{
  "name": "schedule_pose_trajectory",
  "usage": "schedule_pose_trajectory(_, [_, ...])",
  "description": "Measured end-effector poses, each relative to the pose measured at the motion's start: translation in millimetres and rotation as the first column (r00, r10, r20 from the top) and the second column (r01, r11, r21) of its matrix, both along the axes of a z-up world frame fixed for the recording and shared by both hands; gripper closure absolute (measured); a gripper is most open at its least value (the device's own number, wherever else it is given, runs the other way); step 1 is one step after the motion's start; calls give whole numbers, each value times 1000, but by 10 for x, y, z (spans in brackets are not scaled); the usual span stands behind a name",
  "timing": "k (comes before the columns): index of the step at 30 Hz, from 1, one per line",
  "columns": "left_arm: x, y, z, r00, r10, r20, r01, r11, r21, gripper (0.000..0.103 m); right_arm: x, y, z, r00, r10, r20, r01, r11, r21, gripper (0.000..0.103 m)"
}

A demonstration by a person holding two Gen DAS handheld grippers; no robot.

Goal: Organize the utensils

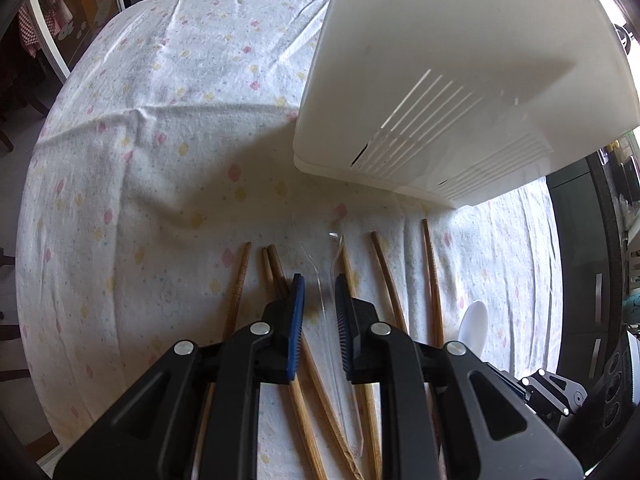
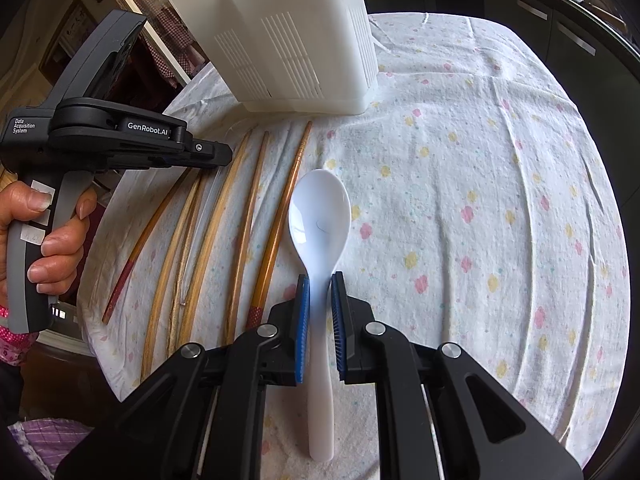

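Several wooden chopsticks (image 1: 238, 284) lie side by side on the flowered tablecloth, also in the right wrist view (image 2: 244, 216). A clear plastic utensil (image 1: 326, 300) lies among them. My left gripper (image 1: 319, 284) is open above it, one finger on each side. A white plastic spoon (image 2: 318, 216) lies bowl up, right of the chopsticks; its bowl shows in the left wrist view (image 1: 473, 320). My right gripper (image 2: 320, 280) straddles the spoon's handle, pads close to it or just touching. A white slotted utensil holder (image 1: 440, 80) stands behind the chopsticks and also shows in the right wrist view (image 2: 288, 36).
The round table (image 2: 480, 160) is covered with the flowered cloth. The left gripper's body (image 2: 120, 136) and the hand holding it hang over the table's left edge. Dark cabinets (image 2: 540, 8) stand beyond the far right side.
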State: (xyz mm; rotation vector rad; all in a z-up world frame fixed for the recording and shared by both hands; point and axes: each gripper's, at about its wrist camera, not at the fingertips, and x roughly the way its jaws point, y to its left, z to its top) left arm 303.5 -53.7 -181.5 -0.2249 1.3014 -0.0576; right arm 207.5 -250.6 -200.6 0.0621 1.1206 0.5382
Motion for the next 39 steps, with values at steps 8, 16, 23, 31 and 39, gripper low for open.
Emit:
schedule_pose_trajectory(8, [143, -402, -22, 999, -53, 4, 52, 988, 146, 81, 0, 34, -3, 1000, 0, 7, 0, 1000, -23, 92])
schedule_pose_trajectory(16, [60, -327, -11, 997, -69, 41, 63, 989, 131, 95, 23, 209, 28, 999, 49, 8, -48, 996, -75, 73])
schedule_pose_trajectory(23, [-229, -234, 210, 981, -102, 163, 90, 993, 82, 95, 59, 190, 18, 999, 2, 41, 3, 994, -107, 91])
schedule_pose_trajectory(31, [-477, -198, 512, 945, -119, 305, 106, 993, 56, 95, -60, 17, 199, 992, -49, 112, 50, 999, -13, 91])
schedule_pose_trajectory(39, [-483, -194, 502, 936, -109, 333, 111, 994, 15, 95, -172, -12, 194, 991, -61, 116, 59, 998, 24, 91])
